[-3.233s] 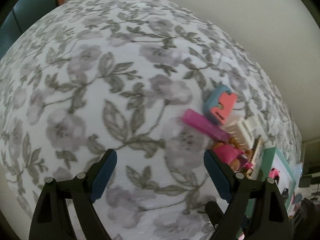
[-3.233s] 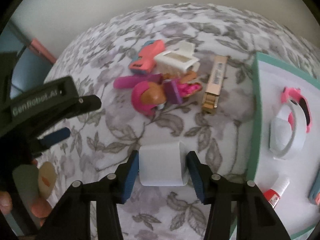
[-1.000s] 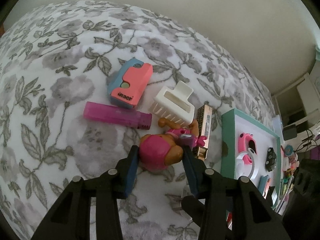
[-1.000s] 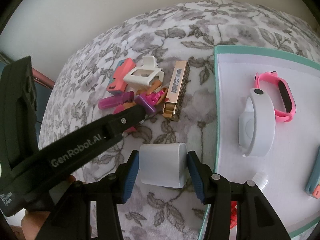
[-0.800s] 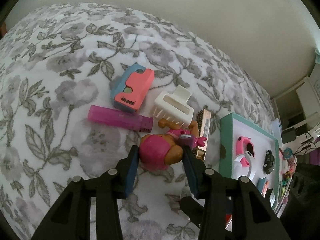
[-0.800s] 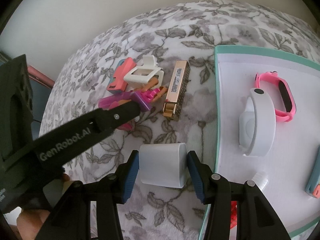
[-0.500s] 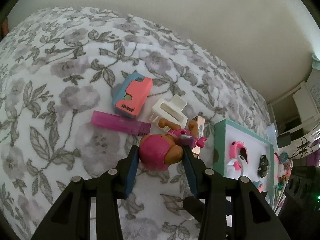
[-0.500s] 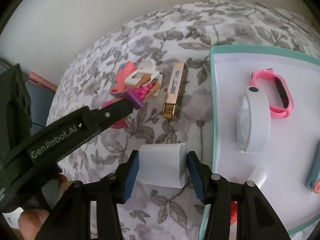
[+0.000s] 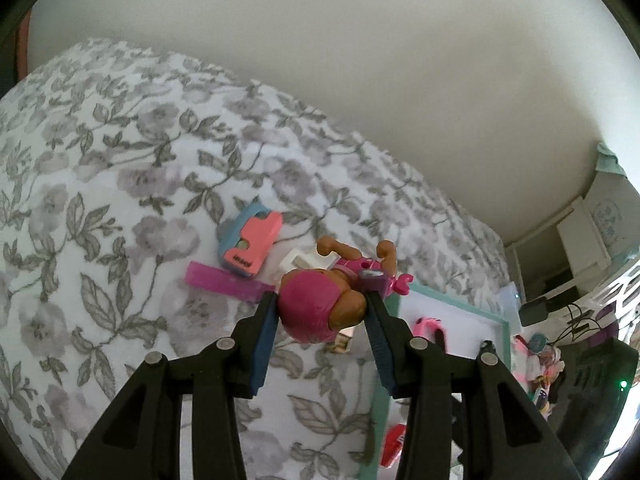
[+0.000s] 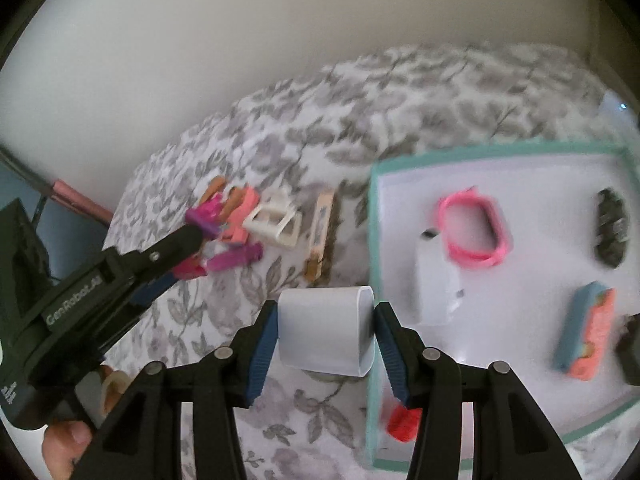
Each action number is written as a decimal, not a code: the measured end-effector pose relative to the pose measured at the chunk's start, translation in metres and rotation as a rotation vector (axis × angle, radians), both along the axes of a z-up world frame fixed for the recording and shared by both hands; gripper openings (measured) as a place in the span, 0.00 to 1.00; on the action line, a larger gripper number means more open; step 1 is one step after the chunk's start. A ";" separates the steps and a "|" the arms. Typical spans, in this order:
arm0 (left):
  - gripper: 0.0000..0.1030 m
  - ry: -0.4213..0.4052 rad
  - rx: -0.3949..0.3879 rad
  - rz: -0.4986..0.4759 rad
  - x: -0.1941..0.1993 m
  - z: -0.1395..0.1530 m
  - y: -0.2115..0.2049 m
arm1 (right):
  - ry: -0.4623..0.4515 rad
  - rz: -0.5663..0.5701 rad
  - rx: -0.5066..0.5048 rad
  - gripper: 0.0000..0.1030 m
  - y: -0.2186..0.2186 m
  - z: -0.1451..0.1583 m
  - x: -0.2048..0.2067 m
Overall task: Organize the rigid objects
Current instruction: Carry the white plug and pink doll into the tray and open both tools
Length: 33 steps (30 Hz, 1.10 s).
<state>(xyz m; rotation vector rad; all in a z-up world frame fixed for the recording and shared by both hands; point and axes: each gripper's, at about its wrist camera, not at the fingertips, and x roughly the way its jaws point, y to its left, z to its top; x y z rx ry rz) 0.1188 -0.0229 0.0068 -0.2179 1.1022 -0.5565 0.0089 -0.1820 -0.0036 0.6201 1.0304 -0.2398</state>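
Two claws are in our view, each clamped on one item above the floral bedspread (image 9: 120, 184). Our left claw (image 9: 322, 312) grips a pink-haired doll (image 9: 320, 304) by the head, lifted clear of the bedspread, legs pointing away. Behind the doll lie a pink-and-blue case (image 9: 250, 240), a purple bar (image 9: 224, 282) and a white clip (image 10: 276, 224), close together. Our right claw (image 10: 326, 330) grips a white rounded box (image 10: 326, 330) at the near-left edge of the teal-rimmed tray (image 10: 374, 240). We see a pink band (image 10: 474, 232), a white band (image 10: 434, 284), a dark item (image 10: 610, 232) and a second pink-and-blue case (image 10: 584, 336) on the tray. A gold bar (image 10: 320, 236) lies between clip and tray.
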 end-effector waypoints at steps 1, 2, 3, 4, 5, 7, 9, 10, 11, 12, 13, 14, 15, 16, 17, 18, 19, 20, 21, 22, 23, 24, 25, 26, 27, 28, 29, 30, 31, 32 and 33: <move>0.44 -0.004 -0.001 -0.005 -0.002 0.003 -0.002 | 0.002 -0.017 -0.012 0.50 -0.004 0.004 -0.003; 0.44 -0.006 -0.001 -0.012 -0.004 0.006 -0.006 | 0.003 -0.029 -0.016 0.50 -0.007 0.006 -0.005; 0.44 -0.007 0.002 -0.019 -0.007 0.008 -0.010 | 0.004 -0.047 -0.020 0.50 -0.013 0.009 -0.008; 0.44 -0.010 0.008 -0.030 -0.009 0.010 -0.016 | 0.006 -0.066 -0.025 0.50 -0.019 0.011 -0.012; 0.44 -0.013 0.018 -0.045 -0.013 0.012 -0.024 | 0.011 -0.079 -0.032 0.50 -0.023 0.012 -0.014; 0.44 -0.013 0.034 -0.070 -0.020 0.013 -0.035 | 0.030 -0.119 -0.057 0.50 -0.035 0.014 -0.020; 0.44 -0.007 0.054 -0.101 -0.028 0.013 -0.051 | 0.046 -0.156 -0.071 0.50 -0.048 0.012 -0.026; 0.44 -0.007 0.068 -0.119 -0.032 0.014 -0.061 | 0.056 -0.173 -0.079 0.50 -0.054 0.011 -0.030; 0.44 -0.008 0.082 -0.136 -0.037 0.014 -0.069 | 0.074 -0.199 -0.093 0.50 -0.063 0.009 -0.035; 0.44 -0.007 0.093 -0.149 -0.040 0.014 -0.075 | 0.085 -0.218 -0.099 0.50 -0.069 0.008 -0.040; 0.44 -0.007 0.104 -0.163 -0.044 0.013 -0.083 | 0.098 -0.242 -0.102 0.50 -0.077 0.005 -0.045; 0.44 -0.001 0.117 -0.182 -0.049 0.011 -0.093 | 0.108 -0.264 -0.102 0.50 -0.085 0.003 -0.050; 0.44 0.004 0.124 -0.195 -0.054 0.009 -0.099 | 0.120 -0.289 -0.101 0.50 -0.094 0.000 -0.055; 0.44 0.009 0.130 -0.206 -0.058 0.007 -0.106 | 0.130 -0.315 -0.099 0.50 -0.102 -0.003 -0.060; 0.44 0.017 0.133 -0.222 -0.063 0.005 -0.115 | 0.139 -0.342 -0.096 0.50 -0.110 -0.006 -0.066; 0.44 0.021 0.131 -0.231 -0.067 0.003 -0.120 | 0.146 -0.368 -0.093 0.50 -0.116 -0.008 -0.071; 0.44 0.025 0.131 -0.244 -0.071 0.001 -0.126 | 0.151 -0.390 -0.093 0.50 -0.122 -0.009 -0.076; 0.44 0.028 0.136 -0.256 -0.076 -0.001 -0.133 | 0.155 -0.408 -0.096 0.50 -0.127 -0.010 -0.079; 0.44 0.027 0.139 -0.269 -0.081 -0.003 -0.139 | 0.158 -0.421 -0.101 0.50 -0.130 -0.010 -0.082; 0.44 0.026 0.141 -0.280 -0.085 -0.004 -0.144 | 0.161 -0.434 -0.106 0.50 -0.133 -0.010 -0.086; 0.44 0.023 0.143 -0.293 -0.089 -0.006 -0.149 | 0.164 -0.444 -0.110 0.50 -0.136 -0.010 -0.089; 0.44 0.021 0.147 -0.302 -0.092 -0.008 -0.153 | 0.167 -0.455 -0.113 0.50 -0.138 -0.010 -0.091; 0.44 0.020 0.152 -0.309 -0.094 -0.010 -0.156 | 0.168 -0.463 -0.112 0.50 -0.140 -0.011 -0.093; 0.44 0.018 0.159 -0.315 -0.096 -0.013 -0.158 | 0.169 -0.467 -0.110 0.50 -0.141 -0.012 -0.093; 0.44 0.015 0.172 -0.320 -0.097 -0.015 -0.160 | 0.171 -0.471 -0.105 0.50 -0.142 -0.013 -0.094; 0.44 0.013 0.185 -0.326 -0.098 -0.017 -0.161 | 0.177 -0.471 -0.102 0.50 -0.143 -0.015 -0.094; 0.44 0.014 0.195 -0.332 -0.099 -0.020 -0.162 | 0.181 -0.470 -0.103 0.50 -0.142 -0.016 -0.095; 0.44 0.020 0.196 -0.335 -0.100 -0.021 -0.162 | 0.188 -0.468 -0.104 0.50 -0.142 -0.017 -0.095; 0.44 0.023 0.195 -0.336 -0.100 -0.022 -0.162 | 0.192 -0.467 -0.103 0.50 -0.141 -0.019 -0.094; 0.44 0.023 0.197 -0.337 -0.101 -0.022 -0.162 | 0.194 -0.466 -0.101 0.50 -0.141 -0.020 -0.093; 0.44 0.021 0.199 -0.337 -0.101 -0.022 -0.162 | 0.196 -0.463 -0.101 0.50 -0.141 -0.021 -0.093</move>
